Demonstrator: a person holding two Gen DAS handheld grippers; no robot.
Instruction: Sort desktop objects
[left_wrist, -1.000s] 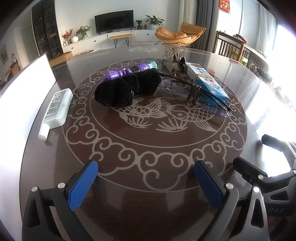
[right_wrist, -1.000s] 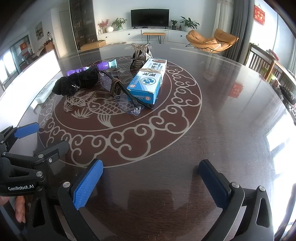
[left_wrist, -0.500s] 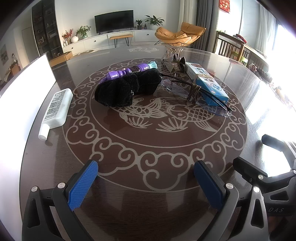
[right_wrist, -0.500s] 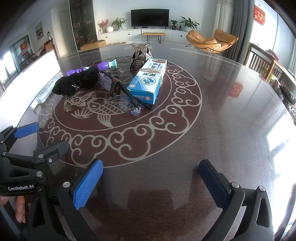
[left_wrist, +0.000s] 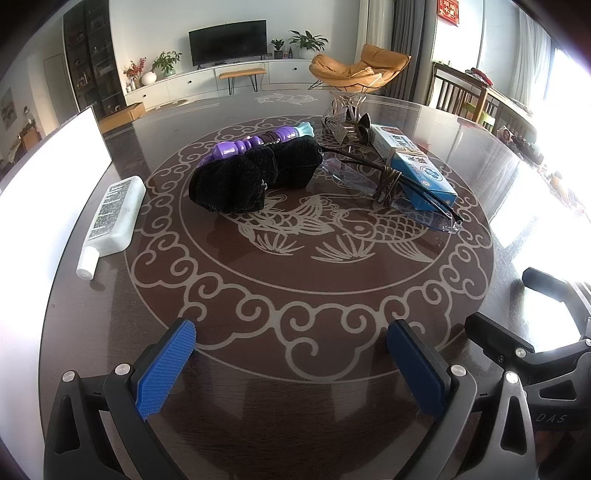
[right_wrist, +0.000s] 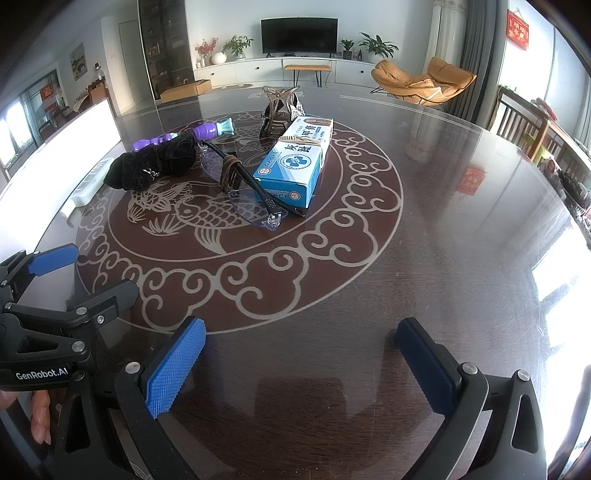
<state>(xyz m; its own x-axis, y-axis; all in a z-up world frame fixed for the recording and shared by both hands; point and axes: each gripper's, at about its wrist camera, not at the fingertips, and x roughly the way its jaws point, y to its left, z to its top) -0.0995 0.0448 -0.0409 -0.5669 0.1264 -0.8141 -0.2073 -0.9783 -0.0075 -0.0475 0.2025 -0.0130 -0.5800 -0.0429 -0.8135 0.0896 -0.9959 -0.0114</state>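
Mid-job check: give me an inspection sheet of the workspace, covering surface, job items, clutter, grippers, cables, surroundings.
Surface: dark round table with pale fish-and-cloud inlay, glossy.
Job's things: white bottle lying flat near the left edge; black cloth against a purple toy; glasses resting against the blue box; hair clip behind the box.
Clutter: white panel beside the bottle.
Grippers: left gripper open, empty; right gripper open, empty.
Cables: nothing seen.
Surroundings: television, orange chair.
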